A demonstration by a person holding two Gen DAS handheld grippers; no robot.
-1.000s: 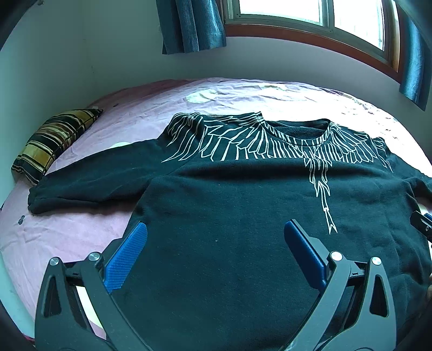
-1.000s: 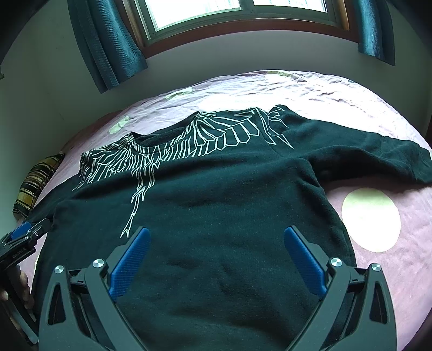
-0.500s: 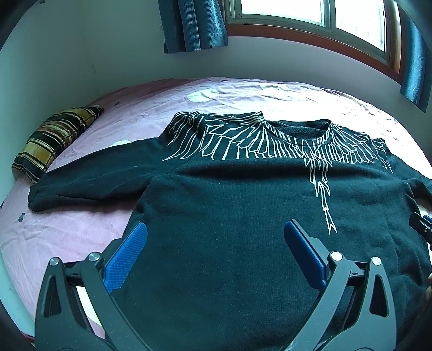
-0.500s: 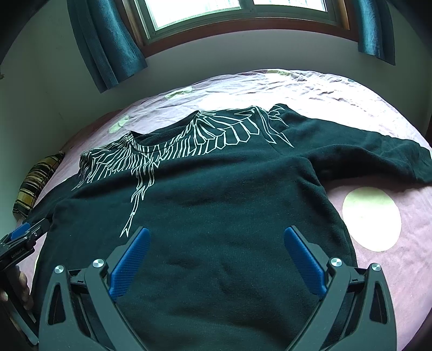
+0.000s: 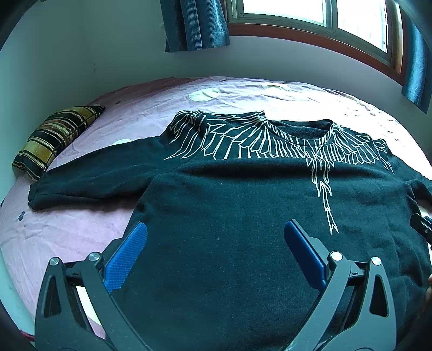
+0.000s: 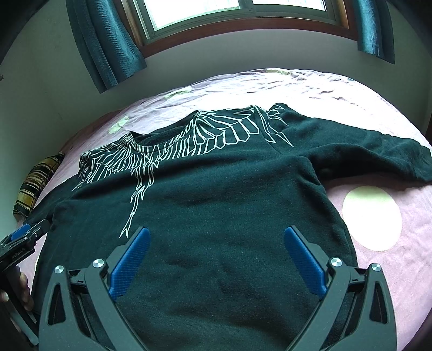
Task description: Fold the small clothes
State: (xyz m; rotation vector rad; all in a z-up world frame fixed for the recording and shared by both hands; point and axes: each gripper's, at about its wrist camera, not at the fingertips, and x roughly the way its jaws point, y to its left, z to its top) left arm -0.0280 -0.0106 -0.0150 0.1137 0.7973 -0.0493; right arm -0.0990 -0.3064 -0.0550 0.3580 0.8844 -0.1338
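— Sweater [image 5: 229, 216] position, please?

— It lies flat on the bed [image 5: 81, 224], front side up, with the white feather print [image 5: 270, 140] across the shoulders and the neck opening toward the window [image 6: 243, 16]. Both sleeves are spread out to the sides on the pink sheet.

— And the left gripper [image 5: 214, 243]?

— It is wide open, with nothing between its blue pads [image 5: 127, 259]. It hangs over the lower part of the sweater, near the left edge of the body.

— The right gripper [image 6: 214, 245]?

— Also wide open and holding nothing, over the lower part on the other side. I cannot tell if either one touches the cloth.

— What else is there?

— A striped pillow [image 5: 54, 137] lies at the far left of the bed, well apart from the left sleeve. Dark blue curtains [image 6: 108, 40] hang beside the window. In the right wrist view, a hand [image 6: 19, 289] holds the left gripper's handle.
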